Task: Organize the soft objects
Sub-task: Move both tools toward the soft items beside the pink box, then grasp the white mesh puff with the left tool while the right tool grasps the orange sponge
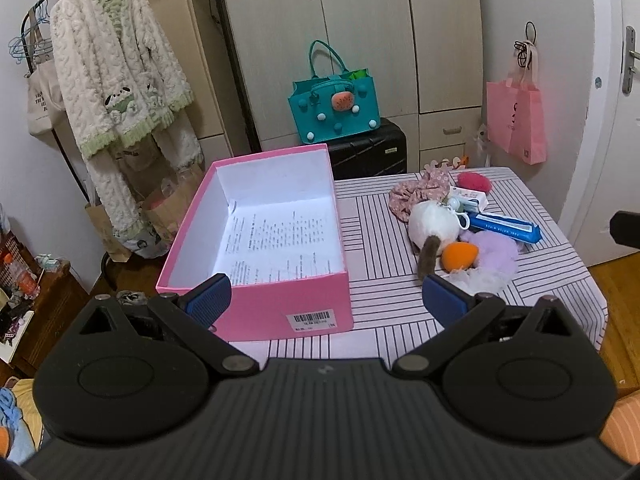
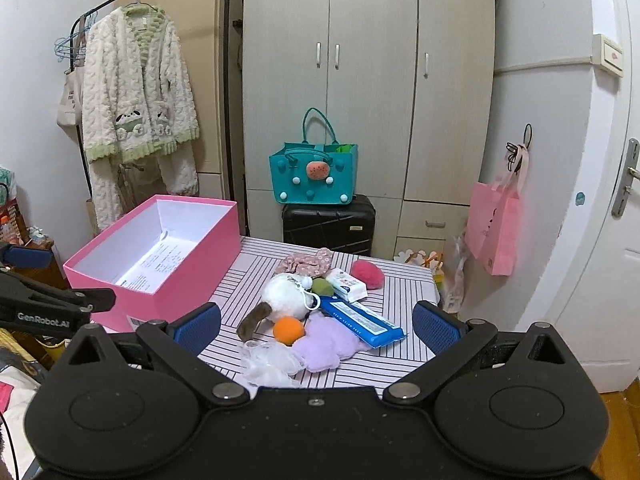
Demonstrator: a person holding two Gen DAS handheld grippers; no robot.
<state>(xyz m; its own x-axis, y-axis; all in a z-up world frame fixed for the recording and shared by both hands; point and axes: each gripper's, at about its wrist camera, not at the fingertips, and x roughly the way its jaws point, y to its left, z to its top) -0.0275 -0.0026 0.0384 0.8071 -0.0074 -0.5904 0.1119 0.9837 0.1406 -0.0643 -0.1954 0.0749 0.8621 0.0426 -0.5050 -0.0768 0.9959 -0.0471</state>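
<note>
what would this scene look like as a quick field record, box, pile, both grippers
container: open pink cardboard box with white lining, on the left of the striped tablecloth
box contents: only a printed paper sheet
pile: white plush toy with brown ear, orange egg-shaped sponge, lilac fluffy cloth, white mesh puff, floral fabric scrunchie, red fuzzy pad, blue wipes packet
pile position: right of box, apart from it
left gripper: fingers wide apart, holding nothing
right gripper: fingers wide apart, facing pile, holding nothing
</note>
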